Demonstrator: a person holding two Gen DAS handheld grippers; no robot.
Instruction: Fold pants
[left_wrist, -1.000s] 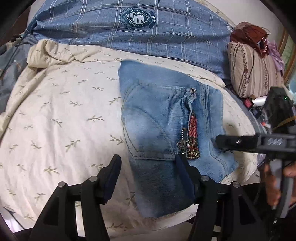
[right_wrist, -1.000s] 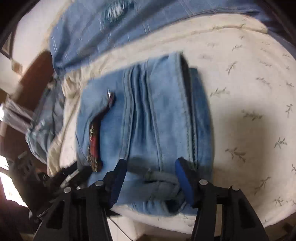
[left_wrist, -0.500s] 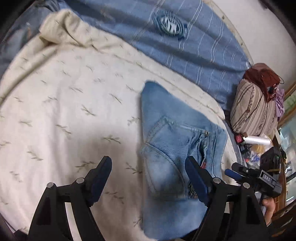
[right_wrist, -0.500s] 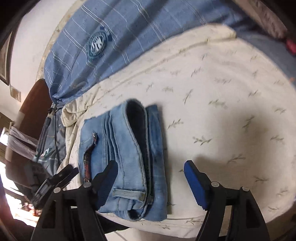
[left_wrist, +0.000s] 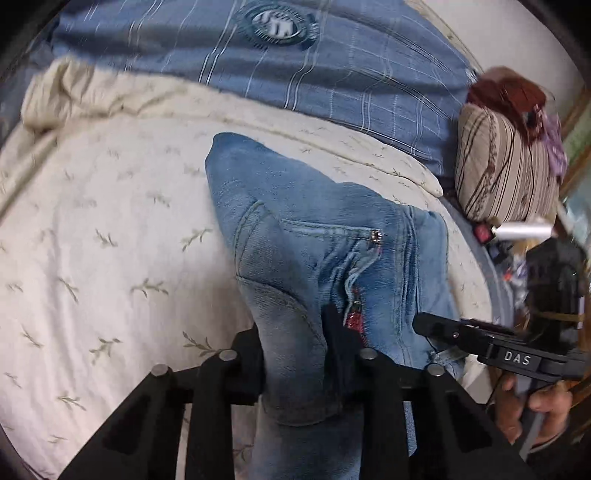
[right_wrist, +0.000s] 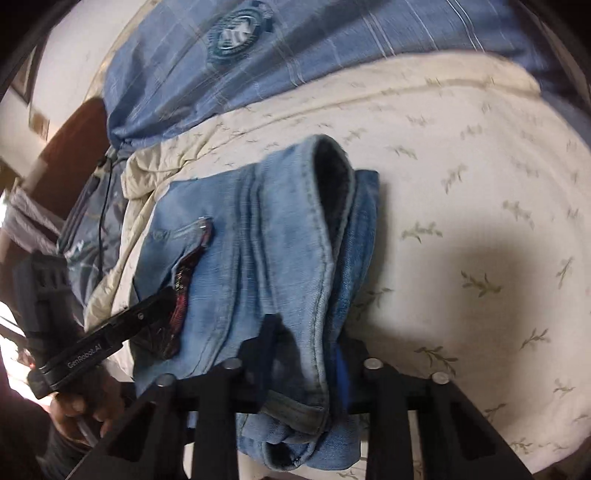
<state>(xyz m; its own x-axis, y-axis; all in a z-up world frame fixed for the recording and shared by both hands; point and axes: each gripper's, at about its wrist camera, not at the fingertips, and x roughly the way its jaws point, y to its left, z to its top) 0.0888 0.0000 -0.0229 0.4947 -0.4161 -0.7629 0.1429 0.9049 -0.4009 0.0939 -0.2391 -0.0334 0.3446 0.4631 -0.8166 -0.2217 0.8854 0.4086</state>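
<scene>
Where fingers (left_wrist: 255, 362) pinch, folded jeans (left_wrist: 314, 251) seemingly bunch.

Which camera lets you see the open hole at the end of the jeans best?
The right wrist view. There the dark opening of the folded jeans faces the camera, hem all round. The left wrist view shows those jeans from the pocket side, with the zipper, but no opening.

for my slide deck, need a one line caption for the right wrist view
Right hand-held gripper clamps the near edge of folded jeans on a leaf-print quilt.
</scene>
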